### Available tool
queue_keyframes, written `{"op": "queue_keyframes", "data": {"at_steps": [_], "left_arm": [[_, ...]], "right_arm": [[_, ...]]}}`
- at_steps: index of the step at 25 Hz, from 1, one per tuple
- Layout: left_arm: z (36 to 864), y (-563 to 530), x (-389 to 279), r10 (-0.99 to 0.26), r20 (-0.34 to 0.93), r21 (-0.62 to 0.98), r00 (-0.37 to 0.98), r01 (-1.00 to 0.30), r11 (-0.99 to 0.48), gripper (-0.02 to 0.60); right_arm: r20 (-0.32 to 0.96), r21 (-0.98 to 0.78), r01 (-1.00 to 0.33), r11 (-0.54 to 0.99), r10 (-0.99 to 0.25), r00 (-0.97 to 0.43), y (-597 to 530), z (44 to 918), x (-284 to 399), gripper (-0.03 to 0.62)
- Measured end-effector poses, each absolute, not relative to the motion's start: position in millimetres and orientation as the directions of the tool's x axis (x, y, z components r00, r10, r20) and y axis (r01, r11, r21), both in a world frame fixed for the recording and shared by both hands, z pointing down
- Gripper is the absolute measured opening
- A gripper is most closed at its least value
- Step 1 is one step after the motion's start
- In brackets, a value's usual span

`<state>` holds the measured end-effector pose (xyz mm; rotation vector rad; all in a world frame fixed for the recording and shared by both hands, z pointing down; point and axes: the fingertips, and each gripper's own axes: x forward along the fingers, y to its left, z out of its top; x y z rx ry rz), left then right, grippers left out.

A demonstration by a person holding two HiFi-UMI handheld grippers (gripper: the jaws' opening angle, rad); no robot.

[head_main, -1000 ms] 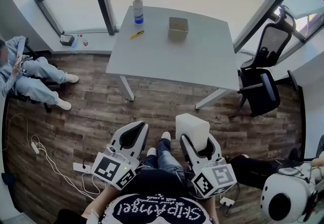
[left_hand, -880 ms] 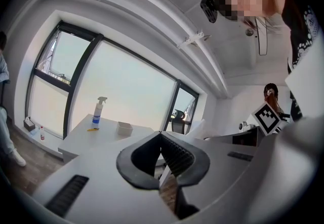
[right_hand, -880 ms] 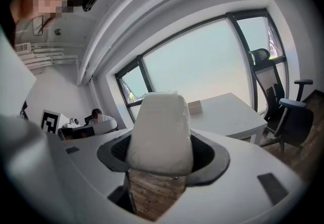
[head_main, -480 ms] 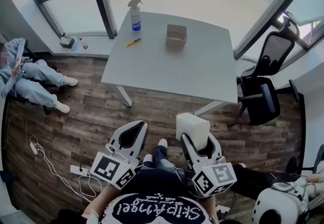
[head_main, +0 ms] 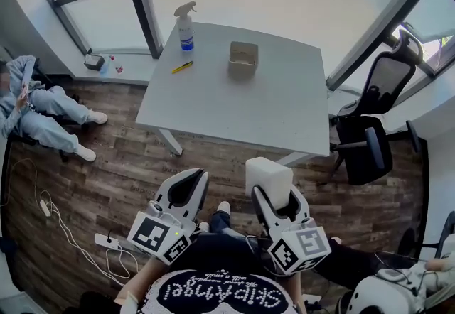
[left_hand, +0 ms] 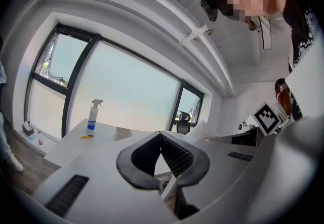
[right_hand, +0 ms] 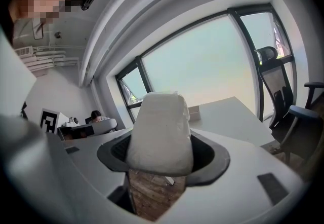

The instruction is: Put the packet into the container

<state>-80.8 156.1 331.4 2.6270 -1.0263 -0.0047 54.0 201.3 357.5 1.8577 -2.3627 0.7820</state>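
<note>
On table (head_main: pixel 284 103): container (head_main: pixel 243 59), spray bottle (head_main: pixel 185 27); right claw (head_main: pixel 274 199) grips packet (head_main: pixel 268 175).

container (head_main: pixel 242 59) on table (head_main: pixel 284 110), spray bottle (head_main: pixel 185 25) to its left, chair (head_main: pixel 368 145) beside table

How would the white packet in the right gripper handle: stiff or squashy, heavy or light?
Probably squashy: the white packet bulges rounded where the right gripper clamps it, jaws wide. Likely light for its bulk: it stands upright, gripped only at its base.

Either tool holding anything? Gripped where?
The right tool holds the white packet by its lower end; the rest sticks out past the jaws. The left tool is shut, empty.
</note>
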Motion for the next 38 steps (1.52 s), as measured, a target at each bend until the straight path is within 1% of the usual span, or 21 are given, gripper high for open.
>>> {"op": "queue_keyframes", "data": {"at_steps": [5,19,29,38], "left_arm": [[330,152,-66,-0.662,0.107,0.285,0.742,-0.661,-0.694,0.009],[326,138,-42,-0.678,0.087,0.262,0.73,-0.673,-0.692,0.009],[331,120,-53,-0.706,0.107,0.259,0.7,-0.705,-0.66,0.009],[337,98,-54,-0.689,0.118,0.286,0.715,-0.689,-0.666,0.009]], "right_arm": [[0.349,-0.277,-0.944,0.179,-0.897,-0.272,196,358,66,0.276],[0.339,-0.288,-0.941,0.177,-0.9,-0.273,186,361,95,0.276],[0.326,-0.295,-0.941,0.163,-0.909,-0.26,174,355,101,0.276],[0.362,-0.291,-0.946,0.142,-0.899,-0.246,155,360,97,0.276]]}}
